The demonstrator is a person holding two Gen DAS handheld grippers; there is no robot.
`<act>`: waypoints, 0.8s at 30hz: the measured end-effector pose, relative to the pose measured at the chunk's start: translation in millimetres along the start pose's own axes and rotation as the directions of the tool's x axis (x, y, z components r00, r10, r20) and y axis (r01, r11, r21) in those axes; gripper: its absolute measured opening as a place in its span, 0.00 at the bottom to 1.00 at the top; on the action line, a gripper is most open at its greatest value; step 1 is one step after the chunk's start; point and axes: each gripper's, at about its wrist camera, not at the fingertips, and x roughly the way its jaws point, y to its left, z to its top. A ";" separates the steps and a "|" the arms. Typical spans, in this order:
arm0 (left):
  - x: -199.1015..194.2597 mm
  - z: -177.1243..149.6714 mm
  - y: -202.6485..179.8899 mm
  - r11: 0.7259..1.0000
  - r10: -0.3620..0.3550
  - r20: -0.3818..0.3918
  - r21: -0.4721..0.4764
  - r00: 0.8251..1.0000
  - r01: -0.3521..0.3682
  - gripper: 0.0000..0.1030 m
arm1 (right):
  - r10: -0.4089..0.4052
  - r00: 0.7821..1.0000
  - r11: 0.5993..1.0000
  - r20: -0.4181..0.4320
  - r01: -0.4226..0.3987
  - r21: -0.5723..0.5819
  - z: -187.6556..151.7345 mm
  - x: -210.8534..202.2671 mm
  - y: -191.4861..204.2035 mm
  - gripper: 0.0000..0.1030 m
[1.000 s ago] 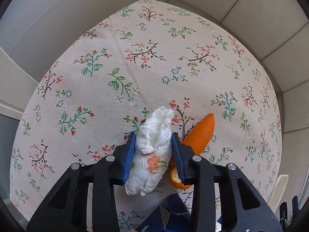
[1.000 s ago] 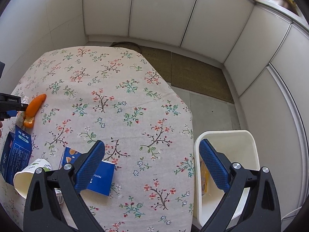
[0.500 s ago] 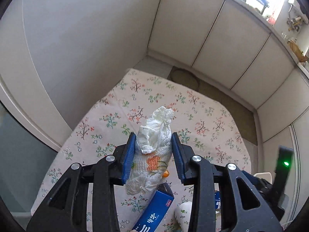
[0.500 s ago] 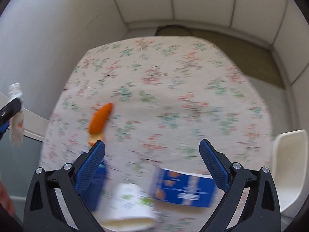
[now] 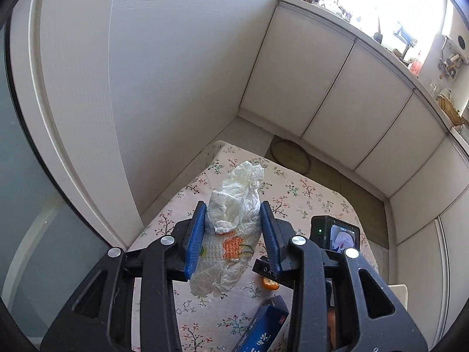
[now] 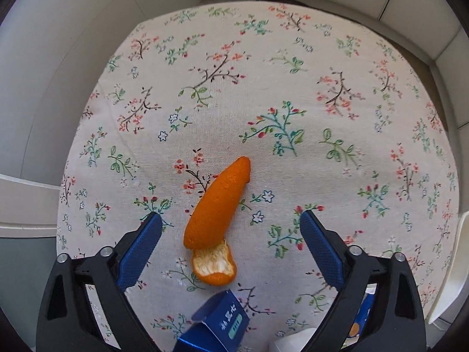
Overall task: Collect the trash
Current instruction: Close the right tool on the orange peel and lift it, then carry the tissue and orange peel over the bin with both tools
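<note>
My left gripper (image 5: 233, 228) is shut on a crumpled white tissue (image 5: 231, 228) with an orange print and holds it high above the floral table (image 5: 307, 193). My right gripper (image 6: 230, 246) is open, low over the table (image 6: 263, 88), with its jaws on either side of an orange peel (image 6: 218, 208) that lies on the cloth. The peel also shows in the left wrist view (image 5: 269, 284), partly hidden behind the right gripper's body (image 5: 334, 237). A dark blue carton (image 6: 218, 325) lies just in front of the peel, and shows in the left wrist view (image 5: 263, 328) too.
The white bin's rim (image 6: 451, 267) shows at the table's right edge and in the left wrist view (image 5: 398, 293). A white cup (image 6: 296, 340) and another blue box (image 6: 362, 314) lie near the bottom right. White cabinets (image 5: 337, 88) and a wall surround the table.
My left gripper has lifted the tissue well above the table. My right gripper has swung left from the bin and come down over the orange peel.
</note>
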 end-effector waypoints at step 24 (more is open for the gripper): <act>23.2 -11.8 19.9 0.997 -0.011 -0.096 -0.074 0.995 0.004 0.35 | 0.059 0.949 0.995 0.309 -0.031 -0.095 -10.8 -101.5 20.3 0.18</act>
